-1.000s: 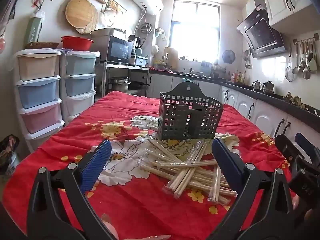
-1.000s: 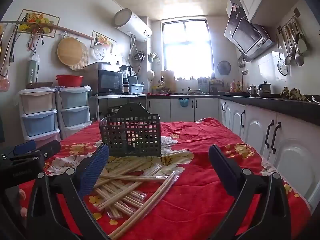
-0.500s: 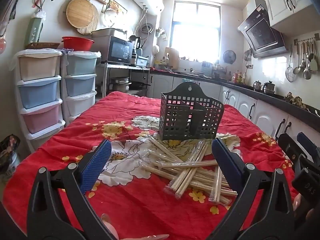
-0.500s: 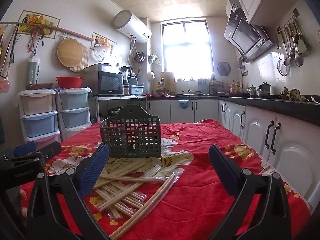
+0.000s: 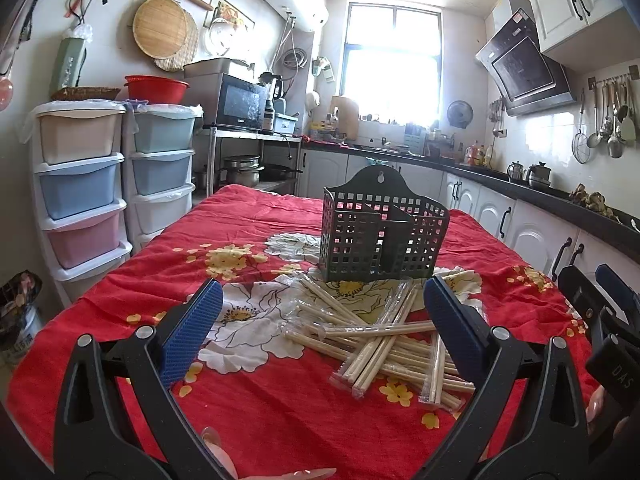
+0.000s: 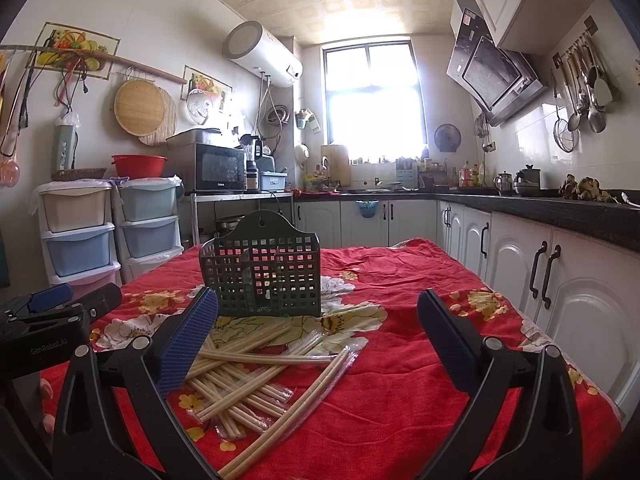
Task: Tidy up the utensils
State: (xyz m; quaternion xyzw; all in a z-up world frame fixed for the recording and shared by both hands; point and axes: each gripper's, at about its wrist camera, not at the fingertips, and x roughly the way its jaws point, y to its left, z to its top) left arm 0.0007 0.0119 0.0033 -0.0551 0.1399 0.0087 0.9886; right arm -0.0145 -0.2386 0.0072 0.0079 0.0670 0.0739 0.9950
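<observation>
A dark green perforated utensil basket stands upright on the red flowered tablecloth. In front of it lies a loose pile of wrapped wooden chopsticks. My left gripper hovers open above the near side of the pile, nothing between its blue pads. My right gripper is also open and empty, over the right part of the pile. The right gripper's body shows at the right edge of the left wrist view, and the left one's body at the left edge of the right wrist view.
The table has bare red cloth left of the pile and on its right half. Plastic drawer towers stand left of the table, white cabinets under a dark counter on the right. A fingertip shows at the bottom.
Both views have shifted slightly; the basket and chopsticks sit a little differently in frame. Both grippers stay open and the pile has not moved.
</observation>
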